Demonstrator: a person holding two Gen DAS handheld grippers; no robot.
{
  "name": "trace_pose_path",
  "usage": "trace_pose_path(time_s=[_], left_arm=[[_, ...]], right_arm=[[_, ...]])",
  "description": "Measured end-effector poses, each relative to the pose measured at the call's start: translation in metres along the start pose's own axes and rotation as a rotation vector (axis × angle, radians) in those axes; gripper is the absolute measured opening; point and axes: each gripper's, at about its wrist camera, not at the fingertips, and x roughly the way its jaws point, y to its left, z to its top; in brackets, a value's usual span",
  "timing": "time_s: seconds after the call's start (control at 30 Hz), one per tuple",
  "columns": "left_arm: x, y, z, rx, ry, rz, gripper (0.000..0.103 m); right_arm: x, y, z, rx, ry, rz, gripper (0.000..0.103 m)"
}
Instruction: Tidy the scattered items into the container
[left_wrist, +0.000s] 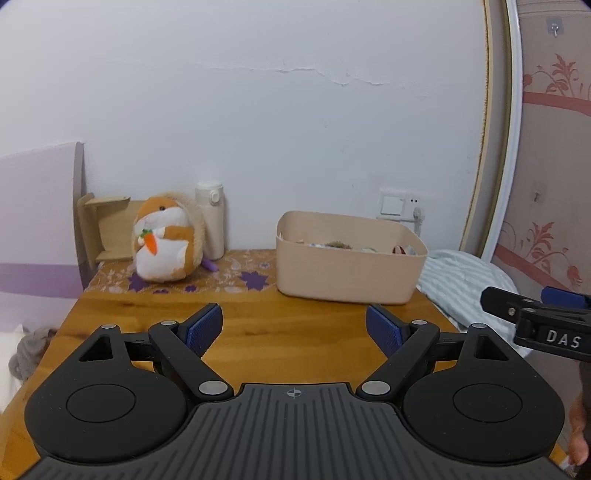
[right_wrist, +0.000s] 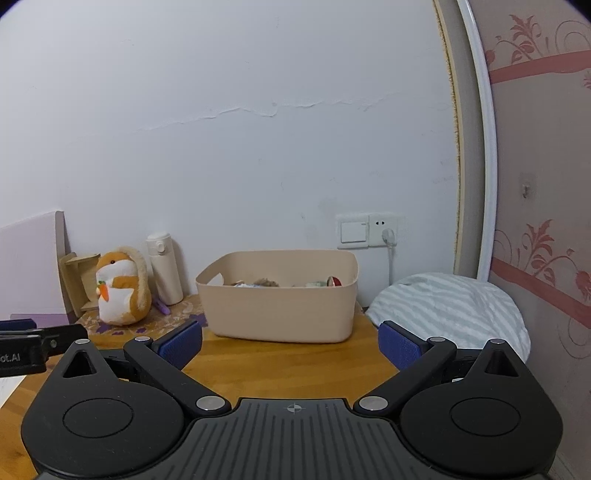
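Observation:
A beige plastic bin (left_wrist: 351, 269) (right_wrist: 280, 306) stands at the back right of the wooden table (left_wrist: 277, 332), with several small items showing just above its rim. My left gripper (left_wrist: 294, 330) is open over the table in front of the bin, nothing between its blue pads. My right gripper (right_wrist: 290, 345) is open too, held short of the bin with empty jaws. An orange and white plush hamster (left_wrist: 164, 243) (right_wrist: 123, 288) holding a carrot sits at the back left. A small purple item (left_wrist: 208, 264) (right_wrist: 162, 307) lies beside it.
A white flask (left_wrist: 211, 219) (right_wrist: 164, 267) stands behind the plush by the wall. A cardboard stand (left_wrist: 107, 229) leans at the far left. A striped pillow (right_wrist: 454, 310) lies right of the table. A wall socket (right_wrist: 382, 230) with a plugged cable sits above the bin.

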Motion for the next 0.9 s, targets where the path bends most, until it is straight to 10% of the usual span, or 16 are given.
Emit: trace_pose_path(time_s=[0.9], left_arm=[[-0.092,-0.014,-0.048,-0.020,-0.016,0.011,0.088]], right_arm=[[-0.086,0.017,-0.050,-0.024,0.004,0.007,0.103]])
